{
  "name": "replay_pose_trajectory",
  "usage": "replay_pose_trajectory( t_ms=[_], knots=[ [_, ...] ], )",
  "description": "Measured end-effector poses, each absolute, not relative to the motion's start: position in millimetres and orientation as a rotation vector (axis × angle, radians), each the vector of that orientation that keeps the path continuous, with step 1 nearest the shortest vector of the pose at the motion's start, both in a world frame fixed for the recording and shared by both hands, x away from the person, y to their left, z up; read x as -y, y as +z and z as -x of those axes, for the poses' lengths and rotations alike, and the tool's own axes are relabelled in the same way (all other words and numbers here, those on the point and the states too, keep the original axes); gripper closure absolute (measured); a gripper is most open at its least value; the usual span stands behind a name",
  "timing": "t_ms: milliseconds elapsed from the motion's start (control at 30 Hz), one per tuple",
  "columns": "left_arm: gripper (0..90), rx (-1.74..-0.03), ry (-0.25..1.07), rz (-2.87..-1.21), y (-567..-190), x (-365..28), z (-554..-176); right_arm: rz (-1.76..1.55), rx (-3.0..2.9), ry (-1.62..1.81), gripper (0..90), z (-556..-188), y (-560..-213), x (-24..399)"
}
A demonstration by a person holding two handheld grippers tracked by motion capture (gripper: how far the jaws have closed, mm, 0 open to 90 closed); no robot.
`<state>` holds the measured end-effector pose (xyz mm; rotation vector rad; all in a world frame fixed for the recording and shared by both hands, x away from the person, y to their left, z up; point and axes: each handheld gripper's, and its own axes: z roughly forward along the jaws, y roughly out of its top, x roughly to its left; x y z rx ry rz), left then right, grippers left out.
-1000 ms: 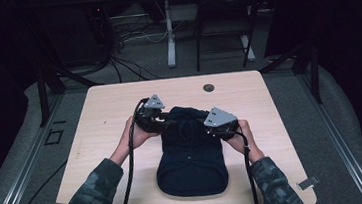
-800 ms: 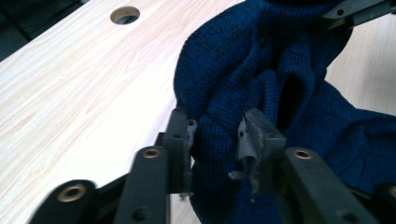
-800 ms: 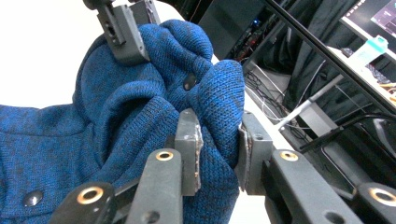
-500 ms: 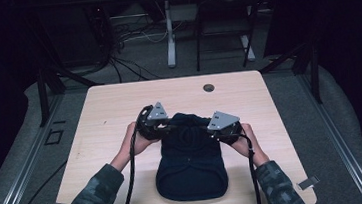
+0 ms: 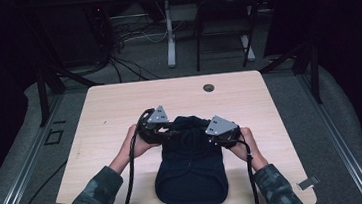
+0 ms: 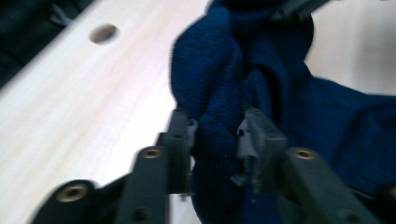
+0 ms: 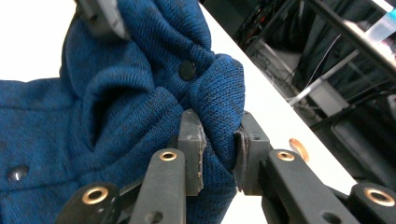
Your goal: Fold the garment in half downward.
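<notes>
A dark blue knit garment (image 5: 191, 181) lies on the pale wooden table (image 5: 119, 103), its near part flat and its far end bunched up. My left gripper (image 5: 171, 129) holds that bunched end from the left. In the left gripper view a fold of the knit (image 6: 219, 84) fills the gap of my left gripper (image 6: 215, 140); its jaws have just been opening a little, but both pads still touch the fabric. My right gripper (image 5: 211, 135) holds the same end from the right. There my right gripper (image 7: 218, 154) is shut on a thick fold (image 7: 219, 93) beside a dark snap button (image 7: 187, 70).
A round cable hole (image 5: 209, 87) sits near the table's far edge. Bare wood lies left, right and beyond the garment. Behind the table are a white desk leg (image 5: 170, 38), floor cables (image 5: 130, 61) and dark frame posts (image 5: 42, 95).
Both grippers have come slightly toward the near edge, bringing the garment's bunched far end with them. The fabric stays between both pairs of jaws.
</notes>
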<state>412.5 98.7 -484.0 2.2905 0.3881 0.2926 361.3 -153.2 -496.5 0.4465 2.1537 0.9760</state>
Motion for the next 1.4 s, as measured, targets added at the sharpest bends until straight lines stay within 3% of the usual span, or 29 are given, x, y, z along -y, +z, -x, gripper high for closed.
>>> replay_pose_trajectory(
  t_ms=[67, 133, 200, 333, 1000, 1400],
  knots=[
    [56.9, -0.409, 0.236, -2.29, -487.5, -101.0, -415.1, -0.41, -2.145, 0.971, 75.4, -357.9, -499.1, 151.9],
    [60.4, -0.417, 0.201, -2.278, -489.9, -103.1, -416.4, -0.367, -2.118, 0.968, 75.4, -353.6, -501.9, 151.3],
    [66.4, -0.4, 0.201, -2.287, -491.8, -103.5, -415.0, -0.344, -2.11, 0.977, 75.3, -351.0, -503.6, 152.1],
    [68.7, -0.378, 0.236, -2.326, -496.3, -98.9, -405.3, -0.348, -2.164, 0.979, 74.3, -348.2, -506.8, 154.6],
    [62.4, -0.402, 0.433, -2.207, -510.0, -104.9, -365.8, -0.569, -2.332, 0.98, 69.5, -327.3, -504.6, 158.9],
    [63.1, -0.459, 0.406, -2.15, -518.3, -115.2, -356.4, -0.618, -2.362, 1.011, 68.8, -319.4, -507.3, 155.0]
  ],
)
